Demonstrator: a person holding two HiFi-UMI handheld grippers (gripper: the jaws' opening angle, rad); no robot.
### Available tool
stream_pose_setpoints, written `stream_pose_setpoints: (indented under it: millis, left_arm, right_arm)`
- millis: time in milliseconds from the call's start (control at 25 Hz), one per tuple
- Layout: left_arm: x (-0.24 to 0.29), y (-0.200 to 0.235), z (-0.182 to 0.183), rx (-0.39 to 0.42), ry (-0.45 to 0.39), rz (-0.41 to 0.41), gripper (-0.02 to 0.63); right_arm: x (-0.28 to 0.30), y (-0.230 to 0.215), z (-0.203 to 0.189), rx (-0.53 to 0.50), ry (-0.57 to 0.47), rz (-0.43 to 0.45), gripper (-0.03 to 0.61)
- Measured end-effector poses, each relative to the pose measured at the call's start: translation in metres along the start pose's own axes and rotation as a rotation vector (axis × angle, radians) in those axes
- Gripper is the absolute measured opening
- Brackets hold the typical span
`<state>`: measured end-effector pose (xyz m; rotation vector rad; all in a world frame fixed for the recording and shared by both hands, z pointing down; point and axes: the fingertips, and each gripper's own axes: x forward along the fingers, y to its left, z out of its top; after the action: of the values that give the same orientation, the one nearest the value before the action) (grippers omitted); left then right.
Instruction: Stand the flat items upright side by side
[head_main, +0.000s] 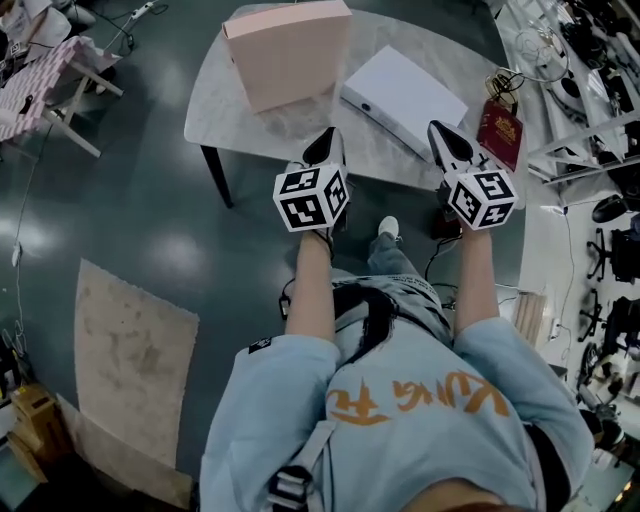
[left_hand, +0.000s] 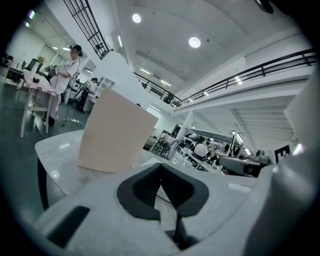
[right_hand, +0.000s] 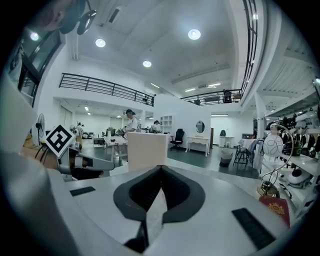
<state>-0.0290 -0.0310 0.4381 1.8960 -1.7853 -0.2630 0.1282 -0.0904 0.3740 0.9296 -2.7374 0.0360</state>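
— Claws, both: state?
— Pressed together and empty, the left gripper and the right gripper. Forearms extended side by side toward the marbled table.
— Obscured?
— Near corner of the white flat box, lying down, behind the right gripper. Matte pink box stands upright left of it.

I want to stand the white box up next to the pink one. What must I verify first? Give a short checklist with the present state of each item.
1. Jaws open for a grasp: not ok; left gripper and right gripper are both shut, empty.
2. Pink box upright: ok.
3. White box upright: not ok, lies flat.
4. Bare table beside pink box: ok.
5. Red booklet apart from white box: ok.
6. White box's weight: cannot tell.
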Motion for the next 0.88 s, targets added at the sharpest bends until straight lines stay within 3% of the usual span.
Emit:
stream_pose_setpoints:
  millis: [480, 880]
  left_arm:
    - [0.070, -0.023, -0.009, 0.061, 0.045, 0.056, 0.012]
    - [0.153, -0.041, -0.032, 0.041, 0.078, 0.187, 0.012]
  right_arm:
    - [0.022, -0.078, -0.004, 0.039, -0.018, 0.005, 0.002]
    - [0.070, -0.160, -0.012, 0.028, 0.026, 0.115, 0.002]
